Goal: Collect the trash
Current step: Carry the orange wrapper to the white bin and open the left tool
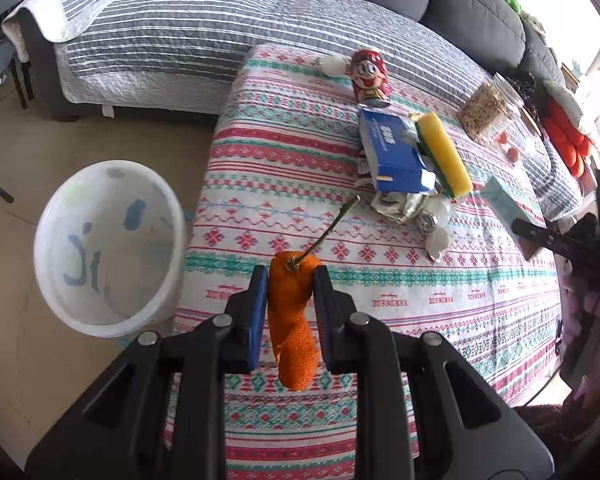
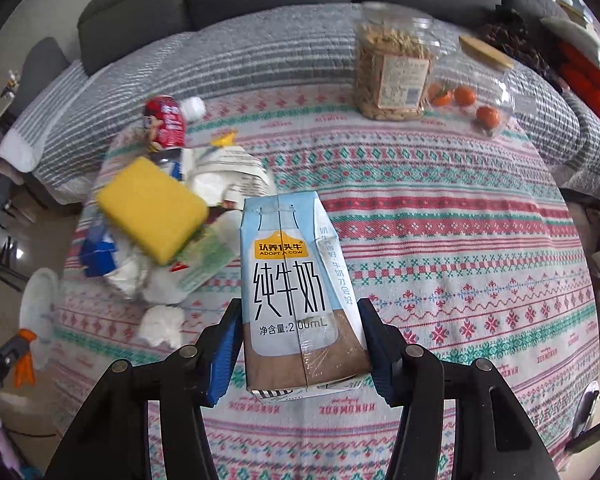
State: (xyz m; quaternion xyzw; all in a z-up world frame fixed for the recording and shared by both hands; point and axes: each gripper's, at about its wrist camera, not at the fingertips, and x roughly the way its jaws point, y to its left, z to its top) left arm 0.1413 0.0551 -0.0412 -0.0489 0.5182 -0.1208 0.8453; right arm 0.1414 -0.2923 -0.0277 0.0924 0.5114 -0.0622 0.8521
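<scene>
My left gripper (image 1: 290, 276) is shut on an orange peel (image 1: 292, 320) with a thin stem, held above the table's left part. A white trash bin (image 1: 108, 248) stands on the floor just left of it. My right gripper (image 2: 300, 312) is shut on a light blue milk carton (image 2: 296, 288), held above the patterned tablecloth (image 2: 460, 260). A trash pile lies on the table: a yellow sponge (image 1: 444, 152) (image 2: 152, 208), a blue box (image 1: 392, 152), a red can (image 1: 368, 76) (image 2: 164, 120), crumpled wrappers (image 1: 404, 204) and tissue (image 2: 162, 326).
A jar of nuts (image 2: 392, 72) and a clear box with small oranges (image 2: 472, 100) stand at the table's far side. A grey sofa with a striped cover (image 1: 180, 32) runs behind the table. The bin's rim also shows in the right wrist view (image 2: 40, 304).
</scene>
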